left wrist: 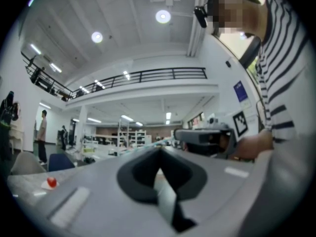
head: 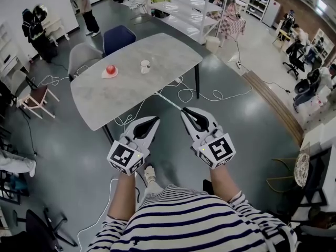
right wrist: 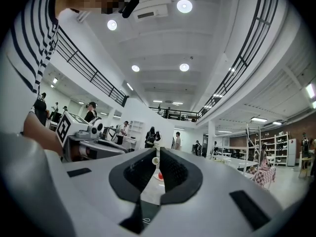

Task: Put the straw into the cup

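Straw in the head view juts from the grasping right hand-held gripper toward the cup on the surface, well short of it; left gripper view shows the left hand-held gripper clenched, empty; right gripper view frames the cup beyond its jaws.

The light is bright and even, coming from round ceiling lamps high above the table. The glossy floor beside the table shows pale glare, and a faint soft shadow lies under the table. Every view bulges toward its edges. Both gripper views have black corners, and the left gripper looks blurred.
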Available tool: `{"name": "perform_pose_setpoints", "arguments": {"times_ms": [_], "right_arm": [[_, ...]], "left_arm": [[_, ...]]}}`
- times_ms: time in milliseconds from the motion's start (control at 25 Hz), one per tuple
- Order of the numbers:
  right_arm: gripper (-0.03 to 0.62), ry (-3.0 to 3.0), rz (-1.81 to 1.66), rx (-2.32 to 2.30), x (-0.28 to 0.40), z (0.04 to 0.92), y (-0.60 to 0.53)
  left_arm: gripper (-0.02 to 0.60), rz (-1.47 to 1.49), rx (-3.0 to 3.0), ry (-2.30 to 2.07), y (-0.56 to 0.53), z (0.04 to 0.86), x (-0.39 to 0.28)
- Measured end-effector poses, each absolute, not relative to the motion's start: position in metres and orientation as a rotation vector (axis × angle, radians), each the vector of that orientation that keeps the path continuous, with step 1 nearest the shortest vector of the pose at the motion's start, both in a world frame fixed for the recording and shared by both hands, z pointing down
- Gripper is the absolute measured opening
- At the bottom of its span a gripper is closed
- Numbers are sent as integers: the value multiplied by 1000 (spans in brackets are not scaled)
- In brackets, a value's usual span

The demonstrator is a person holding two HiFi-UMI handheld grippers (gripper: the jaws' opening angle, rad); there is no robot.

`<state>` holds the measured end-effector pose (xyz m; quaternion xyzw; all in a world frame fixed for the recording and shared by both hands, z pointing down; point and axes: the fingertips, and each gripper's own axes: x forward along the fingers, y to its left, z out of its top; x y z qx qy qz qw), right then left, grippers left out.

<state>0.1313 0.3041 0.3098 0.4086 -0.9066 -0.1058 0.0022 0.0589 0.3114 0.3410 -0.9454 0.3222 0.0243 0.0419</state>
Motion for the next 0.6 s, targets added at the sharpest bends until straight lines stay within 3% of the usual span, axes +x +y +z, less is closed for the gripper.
{"name": "perform_pose_setpoints", "arguments": {"times_ms": [600], "right_arm": [[23, -2821, -301, 1337, 78, 310, 184]], "left_arm": [[6, 83, -2922, 928, 186, 339, 8]]}}
